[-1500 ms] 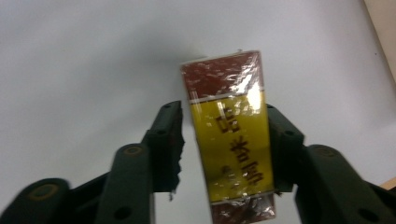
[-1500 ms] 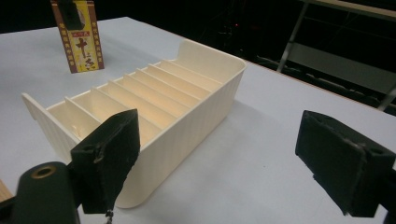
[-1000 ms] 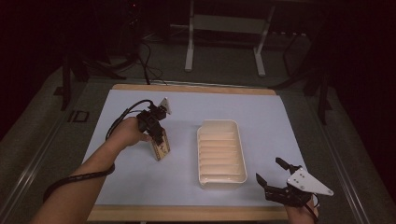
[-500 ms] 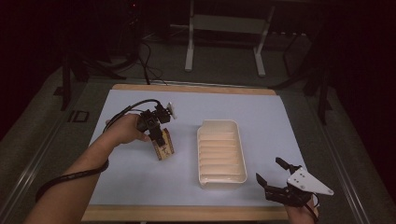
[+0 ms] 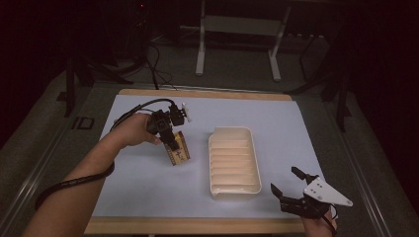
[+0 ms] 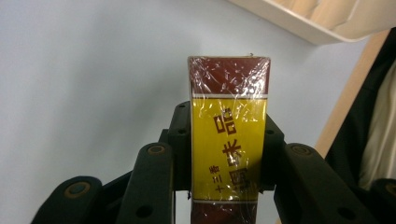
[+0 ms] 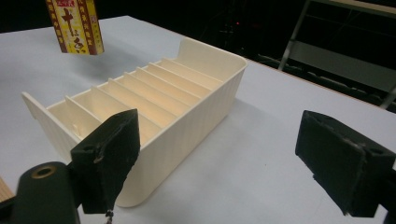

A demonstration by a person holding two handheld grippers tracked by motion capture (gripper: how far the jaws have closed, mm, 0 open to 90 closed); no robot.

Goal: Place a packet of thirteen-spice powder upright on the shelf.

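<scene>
Left gripper (image 5: 173,143) clamps a yellow-and-red box (image 5: 180,151) above the pale blue table (image 5: 276,116), left of the cream tray (image 5: 234,160); right gripper (image 5: 291,190) gapes; dark room behind.

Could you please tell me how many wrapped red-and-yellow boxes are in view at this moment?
1. The box is clamped in the left gripper, held above the table, to the left of the cream divided tray.
</scene>
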